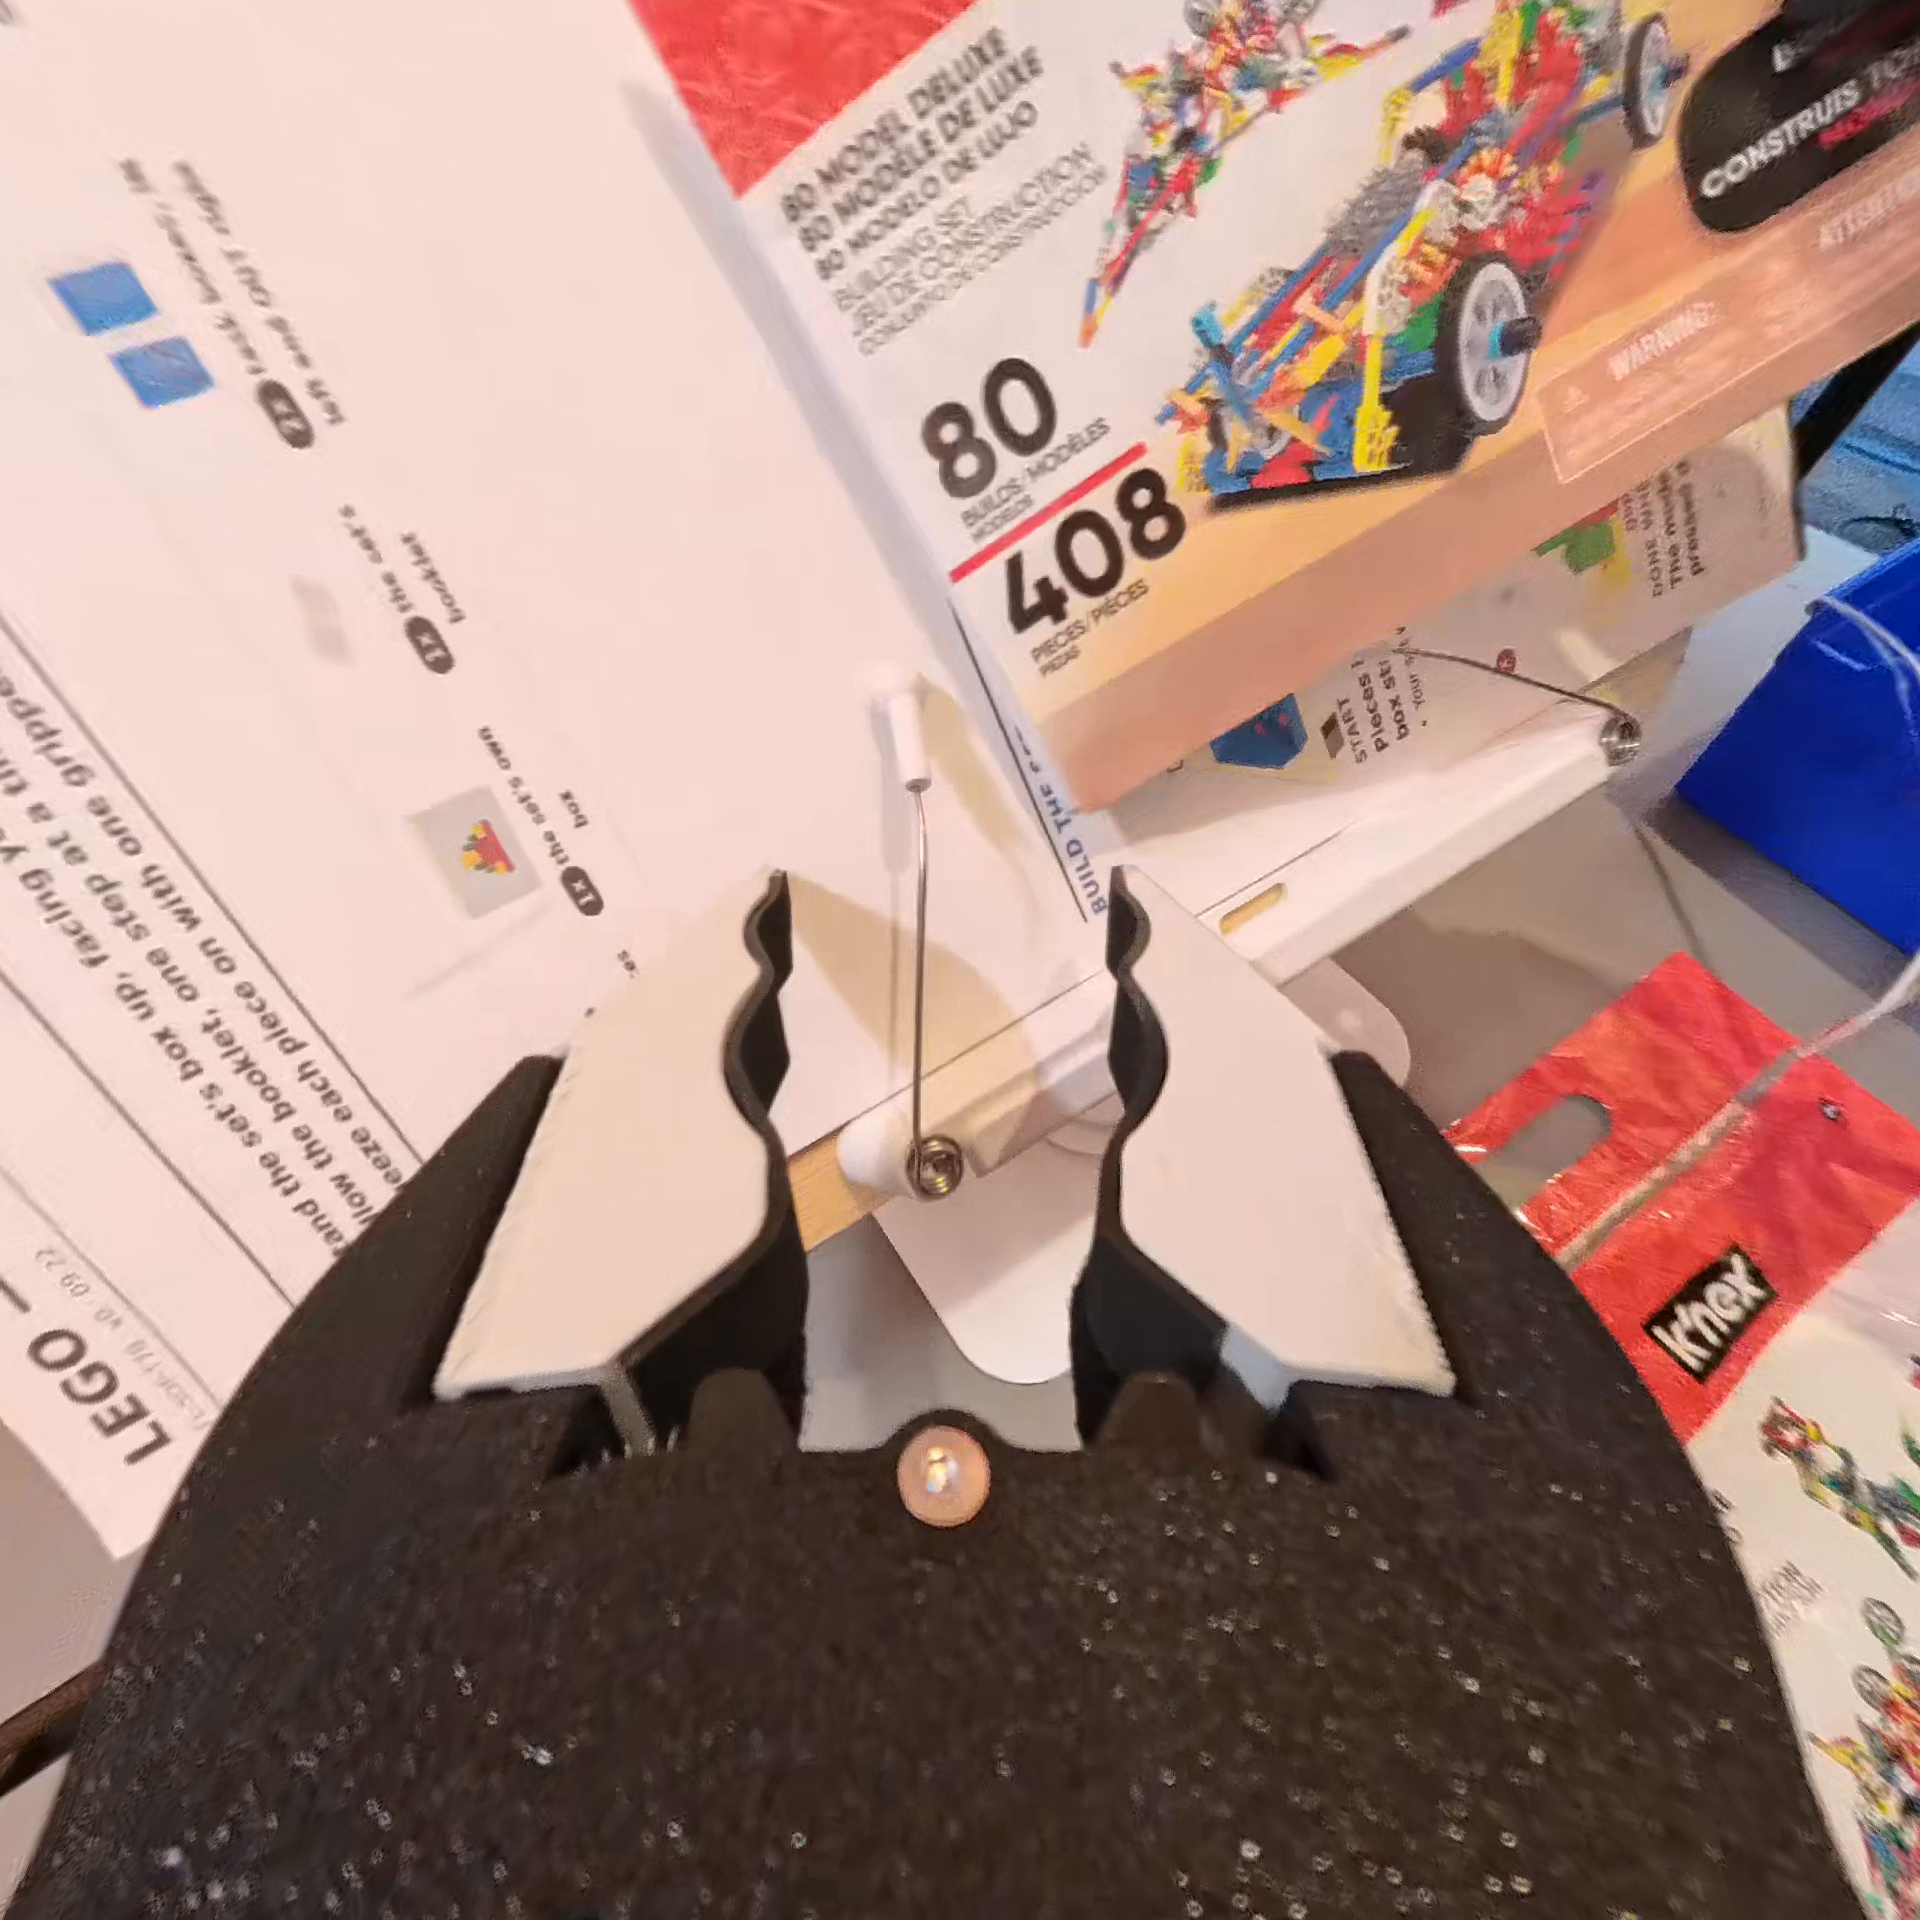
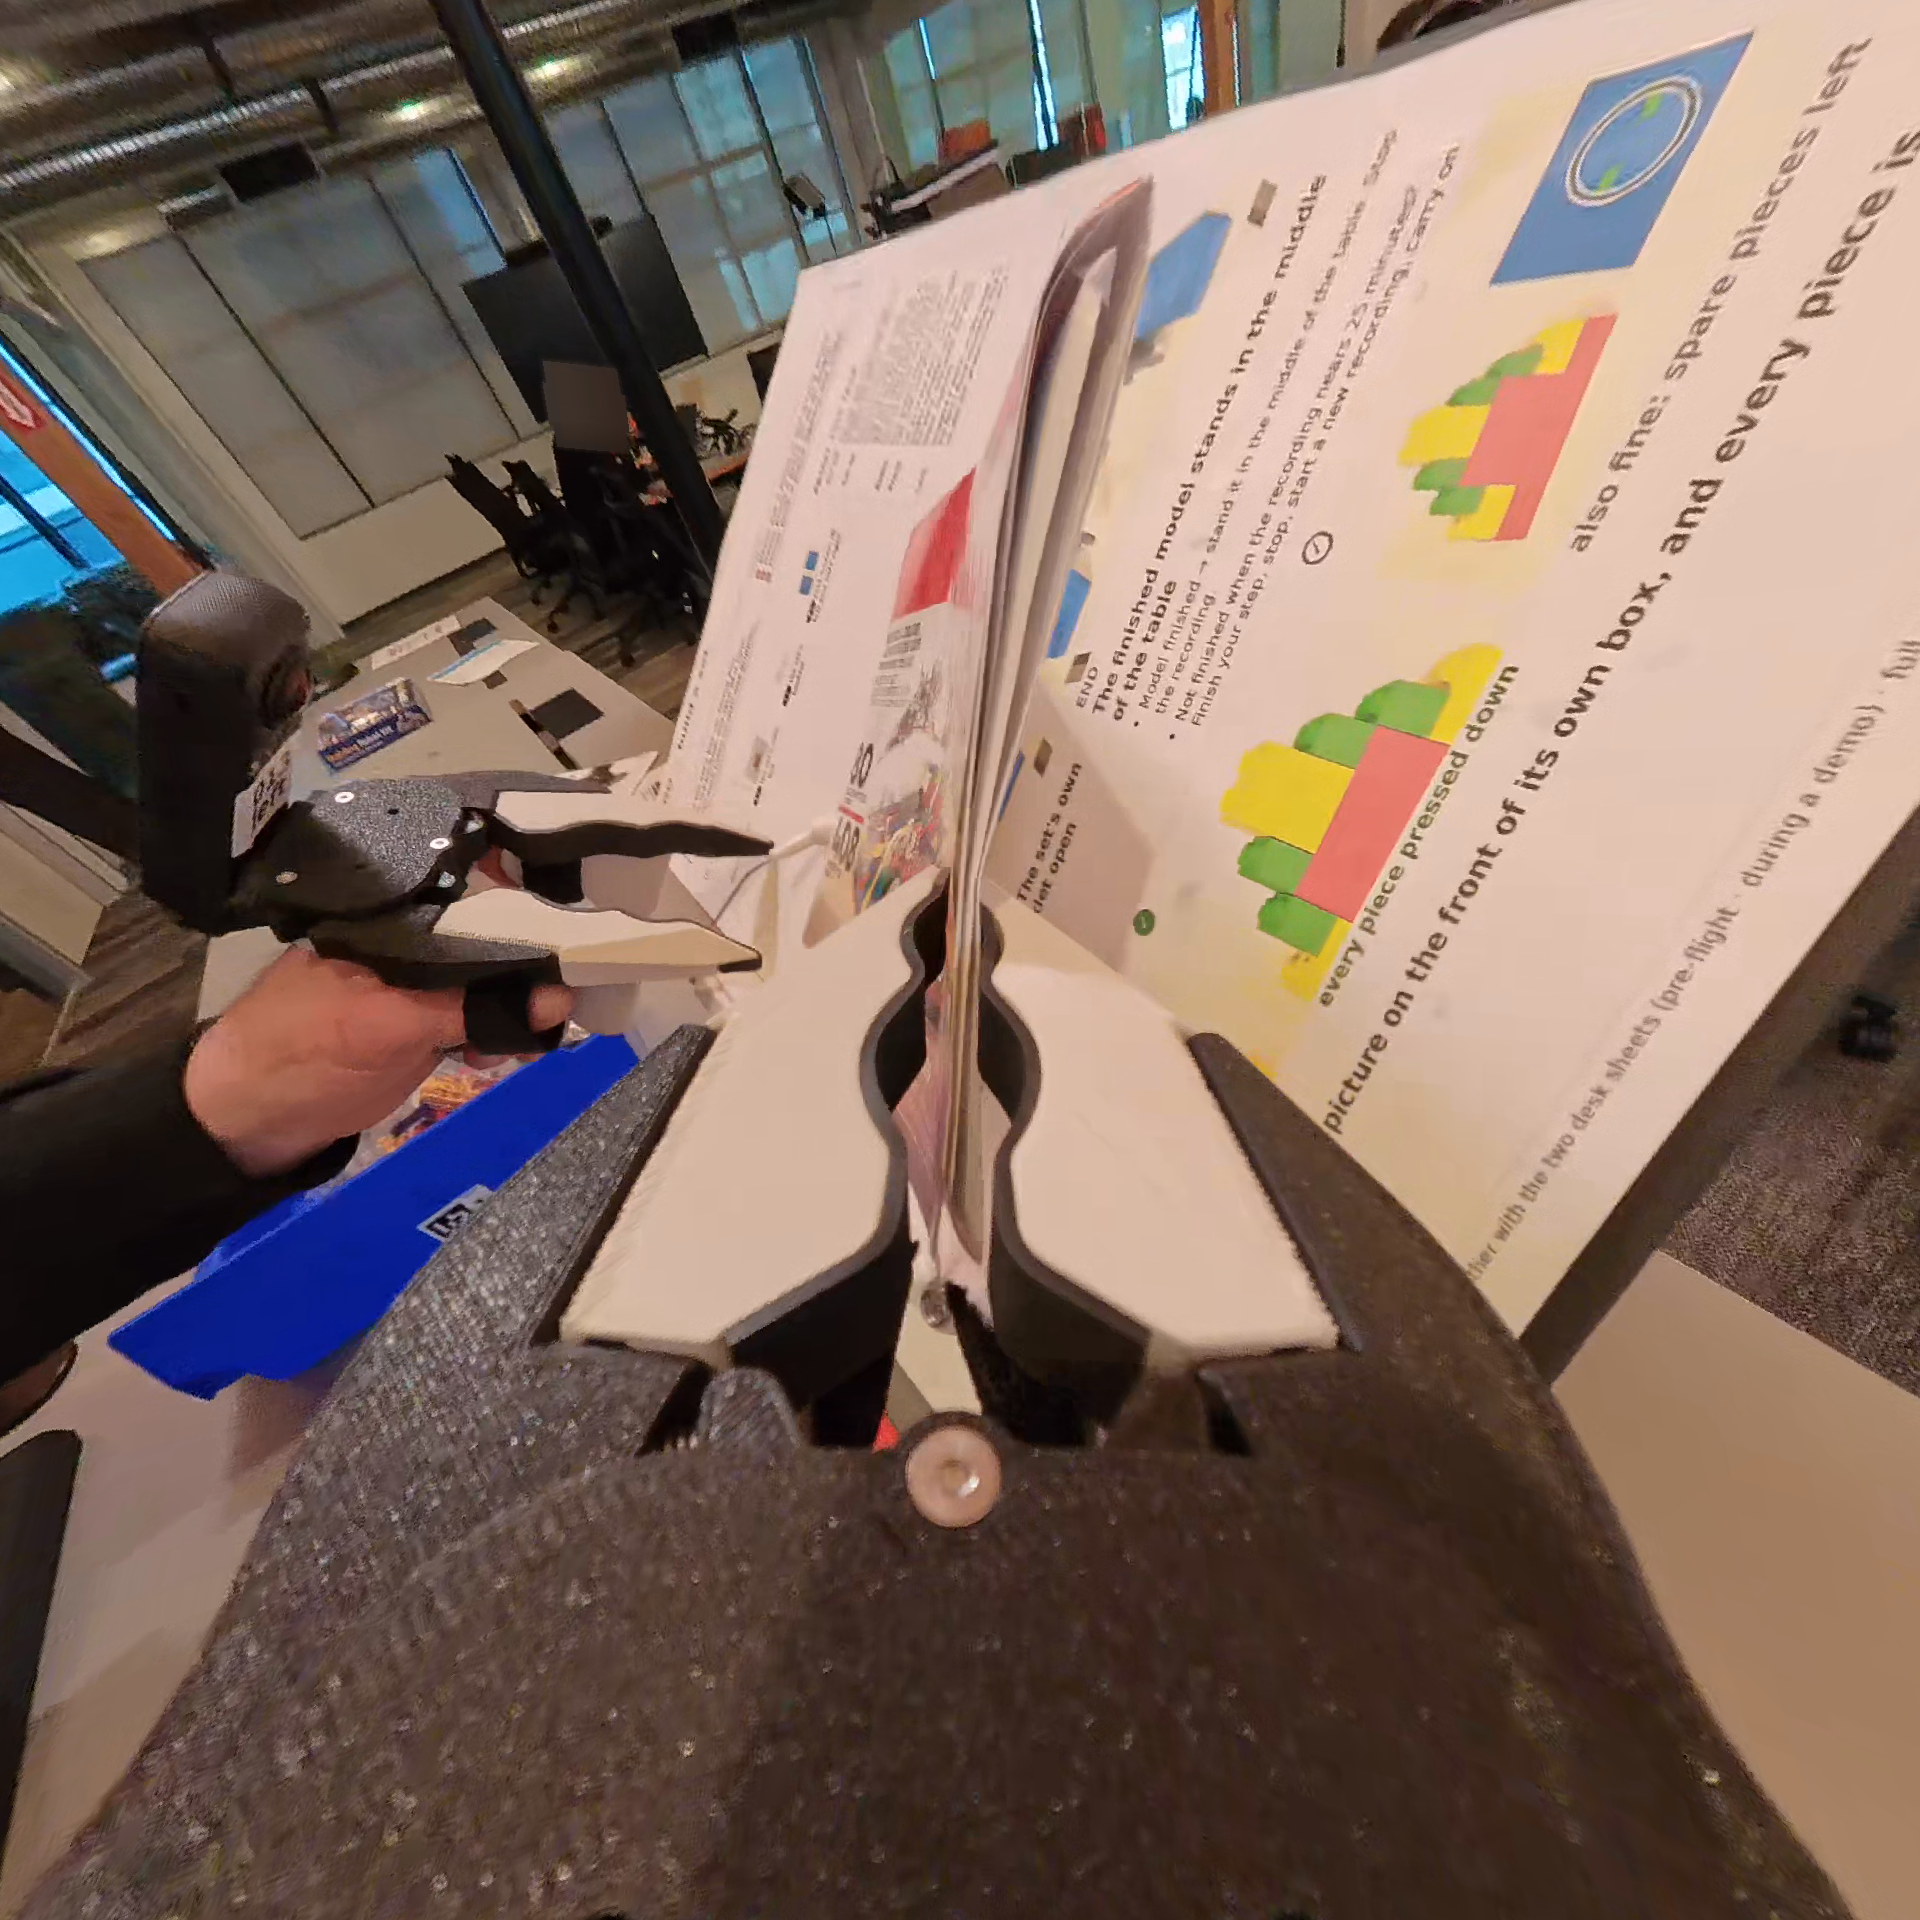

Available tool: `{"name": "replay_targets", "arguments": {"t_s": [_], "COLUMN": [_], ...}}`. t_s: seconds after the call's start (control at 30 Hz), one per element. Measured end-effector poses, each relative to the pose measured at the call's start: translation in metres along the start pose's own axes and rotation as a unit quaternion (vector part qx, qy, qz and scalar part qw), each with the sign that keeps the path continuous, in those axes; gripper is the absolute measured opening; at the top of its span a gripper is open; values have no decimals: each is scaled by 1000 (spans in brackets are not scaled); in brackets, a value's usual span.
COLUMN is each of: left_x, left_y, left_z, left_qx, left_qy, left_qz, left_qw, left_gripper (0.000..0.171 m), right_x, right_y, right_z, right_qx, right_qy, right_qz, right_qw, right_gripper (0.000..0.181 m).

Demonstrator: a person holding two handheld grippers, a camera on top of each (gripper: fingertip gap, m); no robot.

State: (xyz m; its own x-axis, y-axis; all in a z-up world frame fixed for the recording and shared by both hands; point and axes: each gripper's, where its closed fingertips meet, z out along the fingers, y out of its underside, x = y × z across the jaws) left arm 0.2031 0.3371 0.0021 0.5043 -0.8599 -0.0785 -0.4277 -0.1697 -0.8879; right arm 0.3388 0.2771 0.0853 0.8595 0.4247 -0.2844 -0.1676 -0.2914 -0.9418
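Pinching the booklet (image 2: pixel 1039 582) edge-on between closed fingers, the right gripper (image 2: pixel 961 914) holds it upright in front of the white stand (image 1: pixel 997 1117), seemingly so it can lean there. Just before that stand's wire page-holder (image 1: pixel 920 977), the left gripper (image 1: pixel 945 894) hovers wide open and empty, the construction-set box (image 1: pixel 1299 416) leaning behind

Booklet (image 2: pixel 1039 582) edge-on and blurred in the right tool (image 2: pixel 961 925), its pages unreadable

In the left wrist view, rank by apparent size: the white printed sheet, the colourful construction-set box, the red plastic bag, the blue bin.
1. White printed sheet
2. Colourful construction-set box
3. Red plastic bag and blue bin: similar, both cut off, so unranked.
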Motion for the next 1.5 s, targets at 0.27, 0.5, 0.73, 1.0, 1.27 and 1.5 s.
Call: {"name": "replay_targets", "arguments": {"t_s": [0.27,0.5,0.73,1.0,1.27,1.5], "left_x": [-14,-22,-9,-7,43,35], "left_y": [-4,-7,-5,-7,-22,-2], "left_z": [-4,-21,-12,-19,-6,17], "left_qx": [75,186,139,118,50,12], "left_qy": [-1,27,45,24,19,26], "left_qz": [-69,-141,-79,-30,154,91], "left_qw": [995,972,986,992,987,995], "left_gripper": [0,0,2,6,5,0], "right_x": [0,-14,-31,-13,-12,-14], "right_y": [2,13,56,65,92,94], "right_z": [11,33,60,24,31,28], "right_qx": [21,12,-53,-90,-156,-130], "right_qy": [-3,-19,1,66,76,46], "right_qz": [17,46,37,-68,-133,-96], "right_qw": [1000,999,998,991,976,986], "right_gripper": [0,0,1,31,8,2]}}
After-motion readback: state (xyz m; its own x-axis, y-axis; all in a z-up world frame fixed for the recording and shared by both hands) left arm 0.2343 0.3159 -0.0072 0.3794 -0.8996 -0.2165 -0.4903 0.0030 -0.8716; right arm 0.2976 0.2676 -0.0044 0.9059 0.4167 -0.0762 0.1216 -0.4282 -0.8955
